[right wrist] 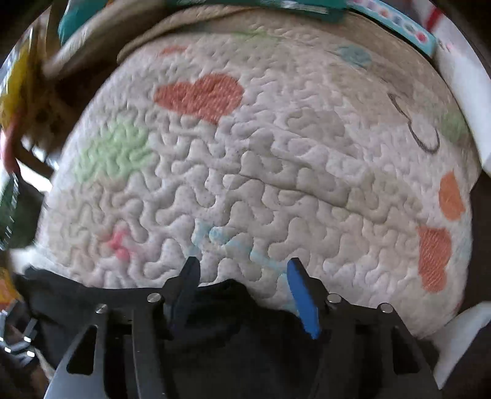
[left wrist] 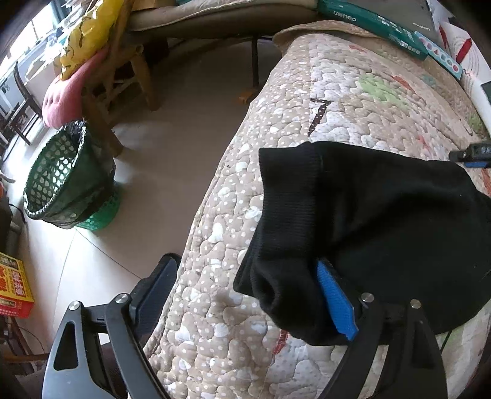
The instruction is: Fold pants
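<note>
The black pants [left wrist: 383, 221] lie on a quilted patterned cover [left wrist: 307, 107], their ribbed cuff end toward the left edge. My left gripper [left wrist: 245, 276] is open; its blue right finger [left wrist: 334, 300] is against the cuff fabric and its dark left finger [left wrist: 156, 282] stands off the cover's edge. In the right wrist view the pants [right wrist: 233, 322] lie under my right gripper [right wrist: 242, 270], which is open and empty above their edge. The right gripper's tip also shows in the left wrist view [left wrist: 472, 153], beyond the pants.
A green mesh bin [left wrist: 67, 181] stands on the floor to the left, by a wooden chair [left wrist: 116, 86] with pink and yellow cushions. Boxes [left wrist: 383, 24] lie along the cover's far edge. A red-yellow box [left wrist: 12, 285] sits at far left.
</note>
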Demonstrator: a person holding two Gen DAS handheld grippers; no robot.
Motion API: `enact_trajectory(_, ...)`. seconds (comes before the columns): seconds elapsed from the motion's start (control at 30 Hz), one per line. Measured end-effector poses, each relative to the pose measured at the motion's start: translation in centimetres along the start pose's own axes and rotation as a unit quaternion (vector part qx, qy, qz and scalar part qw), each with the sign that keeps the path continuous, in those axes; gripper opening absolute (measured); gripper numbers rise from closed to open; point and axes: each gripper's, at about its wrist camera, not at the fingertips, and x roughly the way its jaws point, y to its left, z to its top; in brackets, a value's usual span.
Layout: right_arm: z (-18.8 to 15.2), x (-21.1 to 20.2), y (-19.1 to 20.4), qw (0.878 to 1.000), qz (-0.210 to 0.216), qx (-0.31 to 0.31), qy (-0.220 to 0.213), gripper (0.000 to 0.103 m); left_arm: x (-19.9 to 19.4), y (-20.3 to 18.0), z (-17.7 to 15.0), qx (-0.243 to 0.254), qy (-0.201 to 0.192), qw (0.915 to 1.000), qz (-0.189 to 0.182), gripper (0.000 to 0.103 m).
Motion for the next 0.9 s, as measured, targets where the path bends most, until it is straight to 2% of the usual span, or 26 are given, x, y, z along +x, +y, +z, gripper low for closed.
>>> enact_trajectory(0.03,0.0,0.7,0.2,1.0,-0.001,-0.003,0.02,0.061,0.0,0.0,0.0,-0.001,0.001,1.0,-0.001,0.089)
enact_trajectory(0.07,-0.3,1.3,0.4,0.999,0.005,-0.008,0.041,0.028,0.0,0.0,0.0,-0.001,0.001,1.0,0.0,0.089)
enact_trajectory(0.1,-0.3,1.4,0.7,0.999,0.015,-0.013,0.044,0.016,0.0,-0.1,0.0,0.0,0.001,1.0,0.001,0.089)
enact_trajectory(0.13,-0.4,1.1,1.1,0.999,0.009,-0.022,0.036,0.012,0.0,-0.1,0.0,0.001,0.0,1.0,0.004,0.091)
enact_trajectory(0.2,-0.3,0.8,1.4,0.999,-0.008,-0.03,0.026,0.008,0.0,-0.2,0.0,0.004,-0.003,0.9999,0.01,0.091)
enact_trajectory(0.3,0.2,-0.8,0.9,0.999,-0.035,0.001,-0.012,0.0,0.0,-0.3,0.0,0.005,-0.005,0.9999,0.01,0.091)
enact_trajectory(0.47,0.2,-4.7,-0.2,0.989,-0.103,0.016,-0.109,0.004,0.0,-0.3,0.1,0.0,-0.001,0.9999,0.013,0.093)
enact_trajectory(0.53,-1.3,-6.6,-0.4,0.99,-0.08,0.013,-0.118,0.005,-0.3,-0.4,0.2,0.002,-0.002,0.9999,0.016,0.093)
enact_trajectory(0.6,-4.2,-8.4,-0.5,0.99,-0.051,0.012,-0.132,0.01,-0.9,-0.6,0.3,0.008,-0.012,0.9997,0.018,0.093)
enact_trajectory(0.63,-4.9,-8.7,-0.4,0.989,-0.042,0.014,-0.14,0.019,-1.3,-0.6,0.3,0.008,-0.018,0.9997,0.017,0.093)
enact_trajectory(0.67,-6.6,-9.6,-0.6,0.988,-0.034,0.017,-0.152,0.039,-1.8,-0.6,0.2,0.005,-0.028,0.9996,0.009,0.093)
enact_trajectory(0.7,-8.6,-10.0,-0.4,0.985,-0.033,0.02,-0.167,0.053,-2.2,-0.6,0.2,0.004,-0.036,0.9993,0.001,0.093)
enact_trajectory(0.73,-10.3,-10.0,-0.1,0.983,-0.04,0.021,-0.178,0.085,-2.6,-0.8,0.1,0.005,-0.044,0.999,-0.005,0.093)
enact_trajectory(0.77,-12.3,-10.0,0.1,0.981,-0.05,0.021,-0.187,0.098,-3.0,-1.1,0.0,0.012,-0.052,0.9985,-0.008,0.093)
enact_trajectory(0.8,-13.5,-9.5,0.3,0.981,-0.053,0.019,-0.188,0.098,-3.2,-1.5,0.0,0.019,-0.057,0.9981,-0.008,0.093)
enact_trajectory(0.87,-16.3,-7.4,1.4,0.988,-0.041,0.007,-0.149,0.095,-3.3,-2.5,-0.3,0.04,-0.063,0.9972,-0.001,0.093)
enact_trajectory(0.9,-17.3,-6.4,1.9,0.991,-0.037,0.006,-0.132,0.095,-3.0,-3.0,-0.6,0.055,-0.062,0.9964,0.019,0.093)
